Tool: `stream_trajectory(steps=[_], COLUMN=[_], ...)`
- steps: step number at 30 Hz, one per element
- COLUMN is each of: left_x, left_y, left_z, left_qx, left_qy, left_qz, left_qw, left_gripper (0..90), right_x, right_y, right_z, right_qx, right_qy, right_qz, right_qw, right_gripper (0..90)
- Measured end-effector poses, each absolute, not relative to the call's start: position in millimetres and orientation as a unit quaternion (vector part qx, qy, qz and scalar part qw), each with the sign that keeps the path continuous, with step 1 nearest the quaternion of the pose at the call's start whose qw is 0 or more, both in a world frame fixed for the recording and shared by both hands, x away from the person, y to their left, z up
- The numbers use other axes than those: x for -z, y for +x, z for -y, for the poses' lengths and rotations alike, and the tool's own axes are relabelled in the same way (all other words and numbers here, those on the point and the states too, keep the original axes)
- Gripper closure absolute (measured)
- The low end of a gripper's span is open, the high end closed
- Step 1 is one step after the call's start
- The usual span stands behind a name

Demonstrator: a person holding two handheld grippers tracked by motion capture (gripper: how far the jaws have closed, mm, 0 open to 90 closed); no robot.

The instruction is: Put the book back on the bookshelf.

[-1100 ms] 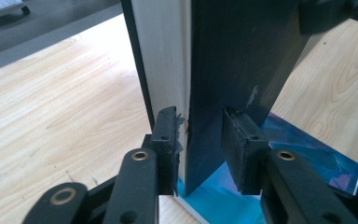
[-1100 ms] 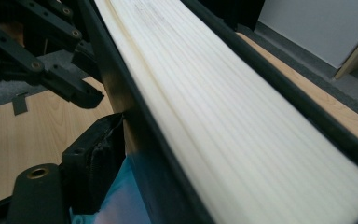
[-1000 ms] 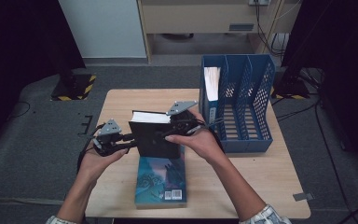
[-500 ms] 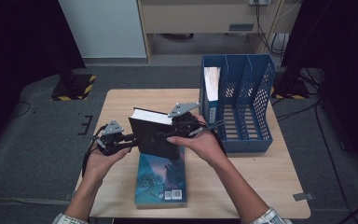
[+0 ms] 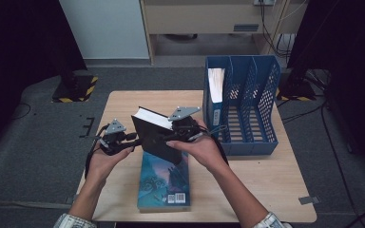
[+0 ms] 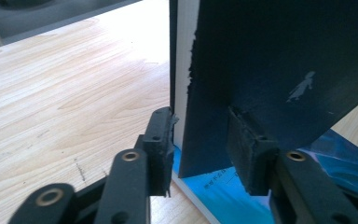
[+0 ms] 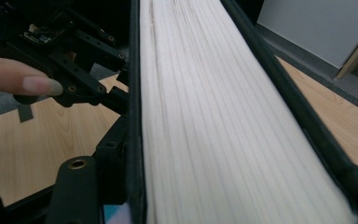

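Note:
A black hardcover book [image 5: 154,137] is held tilted on edge above a teal book [image 5: 164,183] that lies flat on the table. My left gripper [image 5: 134,140] is at its lower left corner. In the left gripper view both pads [image 6: 161,140] rest against the covers of the black book [image 6: 284,56]; these jaws have just been opening a little with the corner between them. My right gripper [image 5: 179,132] holds the book's top right. Its jaws have just been closing on the book [image 7: 205,116], one finger [image 7: 109,154] tight on a cover, the other hidden.
A blue slotted file holder [image 5: 247,109] stands at the table's right, with a white-paged folder [image 5: 216,85] in its leftmost slot. Bare wooden table [image 5: 266,190] lies in front of the holder and to the left of the books. Dark floor surrounds the table.
The black book has tipped a little, its top edge leaning left. Both hands stay almost where they were, the right one settled closer on the book.

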State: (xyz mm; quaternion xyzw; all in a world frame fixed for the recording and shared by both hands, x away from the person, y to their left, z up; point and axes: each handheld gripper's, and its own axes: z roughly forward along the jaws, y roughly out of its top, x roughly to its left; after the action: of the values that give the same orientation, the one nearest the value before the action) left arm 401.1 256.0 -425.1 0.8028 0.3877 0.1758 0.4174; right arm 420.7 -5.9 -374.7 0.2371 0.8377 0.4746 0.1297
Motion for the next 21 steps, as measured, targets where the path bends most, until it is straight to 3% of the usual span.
stream_trajectory(steps=[17,21], left_x=[480,491], left_y=[377,377], left_z=[-277,-287], left_qx=[-0.181,-0.178], left_qy=[0.811,0.808], left_qz=[-0.42,-0.436], left_qw=[0.364,0.354], left_gripper=[37.9,33.7], right_x=[380,381], right_y=[424,424], right_z=[0,2], right_qx=[-0.481,-0.489], right_qy=[0.241,0.245], right_qz=[-0.834,-0.83], right_qw=[0.12,0.108], right_gripper=[38.2,42.2])
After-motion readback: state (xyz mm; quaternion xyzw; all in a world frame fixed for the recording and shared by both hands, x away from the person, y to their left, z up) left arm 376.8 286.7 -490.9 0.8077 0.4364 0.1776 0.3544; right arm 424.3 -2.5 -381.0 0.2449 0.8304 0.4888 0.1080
